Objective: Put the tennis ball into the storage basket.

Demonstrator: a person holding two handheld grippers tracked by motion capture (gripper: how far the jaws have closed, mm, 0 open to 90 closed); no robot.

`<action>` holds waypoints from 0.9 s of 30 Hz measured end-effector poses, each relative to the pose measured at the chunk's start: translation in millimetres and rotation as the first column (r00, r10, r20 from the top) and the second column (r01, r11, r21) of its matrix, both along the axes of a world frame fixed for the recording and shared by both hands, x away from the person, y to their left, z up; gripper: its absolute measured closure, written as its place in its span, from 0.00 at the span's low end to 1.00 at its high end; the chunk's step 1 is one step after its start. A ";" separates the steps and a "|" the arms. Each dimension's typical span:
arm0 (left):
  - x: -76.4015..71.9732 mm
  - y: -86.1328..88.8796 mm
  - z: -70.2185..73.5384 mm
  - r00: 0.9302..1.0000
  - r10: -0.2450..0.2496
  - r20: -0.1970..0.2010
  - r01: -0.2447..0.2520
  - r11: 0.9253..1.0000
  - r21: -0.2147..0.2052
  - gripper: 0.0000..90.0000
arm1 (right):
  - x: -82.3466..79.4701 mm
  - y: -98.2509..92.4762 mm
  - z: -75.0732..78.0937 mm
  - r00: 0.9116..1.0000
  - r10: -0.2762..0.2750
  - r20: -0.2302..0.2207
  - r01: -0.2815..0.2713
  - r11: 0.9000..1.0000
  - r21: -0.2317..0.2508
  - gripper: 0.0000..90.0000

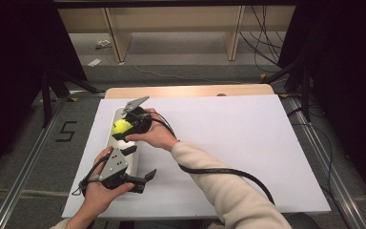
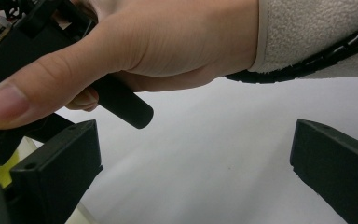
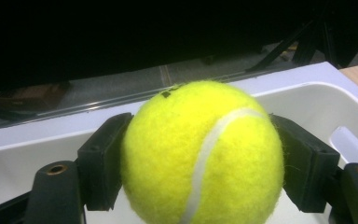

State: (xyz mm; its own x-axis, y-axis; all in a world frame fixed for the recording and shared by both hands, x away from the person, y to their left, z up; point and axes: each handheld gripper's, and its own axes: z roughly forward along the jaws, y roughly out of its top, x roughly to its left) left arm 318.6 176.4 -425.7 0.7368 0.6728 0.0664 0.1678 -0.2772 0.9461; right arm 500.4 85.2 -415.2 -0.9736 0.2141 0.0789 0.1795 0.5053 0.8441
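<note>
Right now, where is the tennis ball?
In the high view the tennis ball sits left of centre, clamped in the right tool over the white tray.

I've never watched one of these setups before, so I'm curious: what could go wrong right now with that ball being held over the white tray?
1. The right gripper pinches the tennis ball only at its two sides; a round, fuzzy ball might squirt out.
2. The ball hangs above the white tray near its rim, so released off-centre it could bounce onto the table.
3. The left gripper, open, sits close beside the right hand; they might bump.
</note>
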 end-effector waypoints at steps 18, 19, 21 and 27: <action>0.0 -0.3 0.0 1.000 -0.001 0.000 0.001 1.000 0.001 0.01 | 0.3 6.3 -8.9 1.000 0.011 -0.015 -0.012 1.000 -0.027 0.30; 0.0 0.0 0.0 1.000 -0.001 -0.001 0.001 1.000 -0.001 0.01 | 0.2 6.5 -9.0 1.000 0.012 -0.016 -0.012 1.000 -0.028 0.30; 0.2 0.1 -0.1 1.000 -0.001 -0.001 0.001 1.000 -0.001 0.01 | 0.2 7.0 -9.2 1.000 0.010 -0.017 -0.011 1.000 -0.028 0.30; 0.0 -0.2 -0.1 1.000 0.000 -0.001 0.000 1.000 0.001 0.01 | 0.3 7.7 -10.0 1.000 0.014 -0.019 -0.015 0.999 -0.034 0.30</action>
State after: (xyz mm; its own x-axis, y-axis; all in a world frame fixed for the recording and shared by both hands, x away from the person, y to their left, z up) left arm 318.6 176.2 -425.8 0.7372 0.6724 0.0663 0.1684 -0.2779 0.9457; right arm 500.7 92.9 -425.2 -0.9751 0.2028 0.0896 0.1872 0.5366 0.8228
